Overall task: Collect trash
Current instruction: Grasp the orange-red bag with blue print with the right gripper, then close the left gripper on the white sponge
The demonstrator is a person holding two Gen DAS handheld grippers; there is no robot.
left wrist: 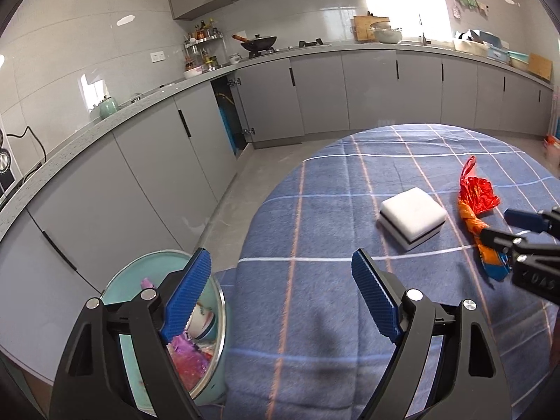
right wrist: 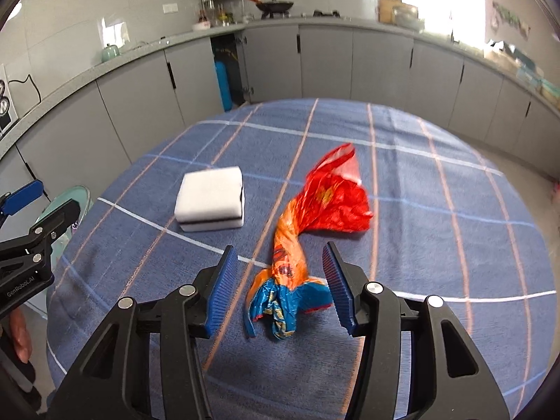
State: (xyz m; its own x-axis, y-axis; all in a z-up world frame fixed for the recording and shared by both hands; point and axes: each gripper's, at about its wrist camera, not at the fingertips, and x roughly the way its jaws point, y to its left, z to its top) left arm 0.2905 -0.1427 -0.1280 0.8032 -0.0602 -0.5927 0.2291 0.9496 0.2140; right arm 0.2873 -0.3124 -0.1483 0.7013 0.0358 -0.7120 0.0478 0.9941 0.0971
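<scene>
The tablecloth [right wrist: 420, 210] is blue, checked with white and orange lines; the wrapper [right wrist: 315, 231] runs red to orange to blue; the sponge block [right wrist: 210, 197] is white with a black band; the bin [left wrist: 157, 273] is pale teal; the cabinets [left wrist: 367, 91] are plain grey; the gripper pads [right wrist: 222, 290] are ribbed blue.

Both grippers same build: black plastic frames with triangular cut-outs, two silver round pivot screws per arm, blue ribbed pads on the fingers. Left gripper [left wrist: 280, 294]: pads with fine diagonal ribbing, toothed inner edge. Right gripper [right wrist: 278, 287]: identical pads. Seen from the right wrist, left gripper's side reads "GenRobot.AI" in white; from the left wrist, right gripper's lettering is only partly legible.
</scene>
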